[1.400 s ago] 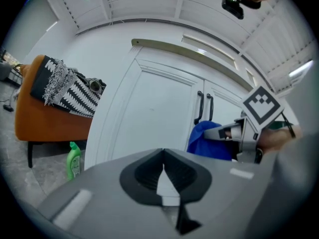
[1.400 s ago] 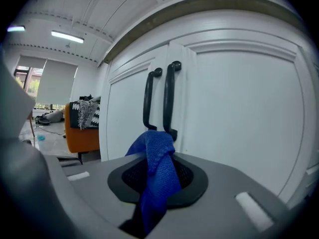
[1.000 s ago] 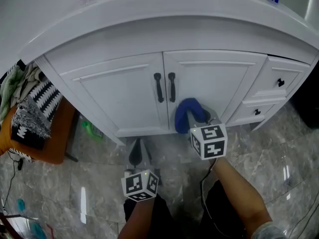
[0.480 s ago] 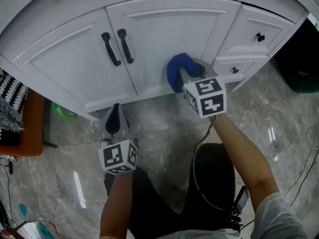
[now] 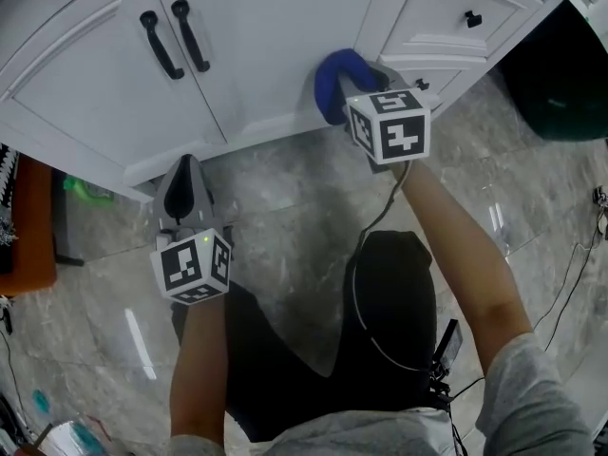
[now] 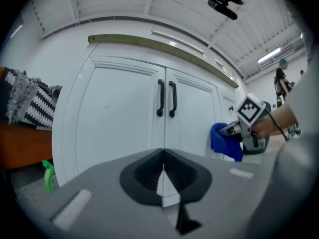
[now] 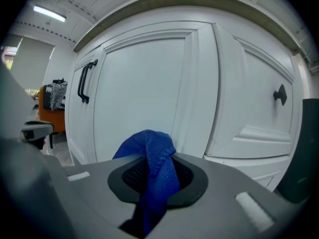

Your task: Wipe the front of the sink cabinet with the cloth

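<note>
A white sink cabinet (image 5: 256, 46) with two doors and black handles (image 5: 176, 38) fills the top of the head view. My right gripper (image 5: 356, 88) is shut on a blue cloth (image 5: 332, 79), held against the low right part of the right door (image 7: 144, 93). The blue cloth (image 7: 157, 173) bulges out between its jaws in the right gripper view. My left gripper (image 5: 182, 193) hangs shut and empty over the floor, short of the cabinet base. The left gripper view looks up at both doors (image 6: 119, 113), with the cloth (image 6: 224, 141) at the right.
Drawers with black knobs (image 5: 472, 17) sit right of the doors. A dark bin (image 5: 560, 74) stands at far right. An orange stool (image 5: 24, 226) and a green bottle (image 5: 84, 190) are at the left. Marble floor (image 5: 285, 207) lies below, with a cable (image 5: 375, 226) trailing from the right gripper.
The head view has tilted down, so the cabinet slid up the frame and the countertop left view. The right gripper still holds the cloth low on the right door; the left stays idle.
</note>
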The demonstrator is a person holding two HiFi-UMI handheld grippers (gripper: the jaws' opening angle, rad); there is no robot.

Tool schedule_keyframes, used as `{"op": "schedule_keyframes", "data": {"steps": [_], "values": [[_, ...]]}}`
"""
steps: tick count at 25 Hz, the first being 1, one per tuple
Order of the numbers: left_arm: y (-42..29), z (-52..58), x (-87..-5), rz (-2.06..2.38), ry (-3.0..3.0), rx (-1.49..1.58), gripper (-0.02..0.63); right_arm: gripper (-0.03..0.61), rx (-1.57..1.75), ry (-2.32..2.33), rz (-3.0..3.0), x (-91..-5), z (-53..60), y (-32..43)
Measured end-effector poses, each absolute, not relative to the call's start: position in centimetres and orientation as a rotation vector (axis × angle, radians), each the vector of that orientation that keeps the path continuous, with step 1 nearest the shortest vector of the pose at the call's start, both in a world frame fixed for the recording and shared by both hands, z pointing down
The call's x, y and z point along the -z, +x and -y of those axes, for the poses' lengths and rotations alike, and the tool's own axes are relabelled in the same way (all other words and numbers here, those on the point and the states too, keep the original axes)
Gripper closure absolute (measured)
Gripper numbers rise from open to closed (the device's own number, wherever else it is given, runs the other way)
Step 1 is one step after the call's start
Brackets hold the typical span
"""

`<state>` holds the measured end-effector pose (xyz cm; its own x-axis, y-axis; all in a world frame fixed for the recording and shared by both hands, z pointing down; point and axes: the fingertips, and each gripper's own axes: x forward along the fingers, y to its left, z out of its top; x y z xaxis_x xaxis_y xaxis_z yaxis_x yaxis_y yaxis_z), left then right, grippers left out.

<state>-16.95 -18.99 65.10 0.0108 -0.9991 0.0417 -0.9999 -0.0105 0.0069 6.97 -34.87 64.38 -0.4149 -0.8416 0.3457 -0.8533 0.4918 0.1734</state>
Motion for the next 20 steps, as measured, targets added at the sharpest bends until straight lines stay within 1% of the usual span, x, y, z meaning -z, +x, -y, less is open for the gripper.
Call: {"op": "schedule_keyframes", "data": {"steps": [9,17,20], "values": [[-17.5,18.7,-64.9,2.198,2.177,-0.018,0.604,0.520,0.041,1.482,2.321,-64.8,35.0,7.1],[-17.6,18.5,-65.4,2.185,2.171,-0.033,0.604,0.518,-0.052,1.561,2.275,-68.5,34.7,7.4],[-18.0,18.3,-65.5,2.191,2.152,-0.023,0.604,0.518,-0.163,1.576,2.252,-70.7,34.9,7.5]]}}
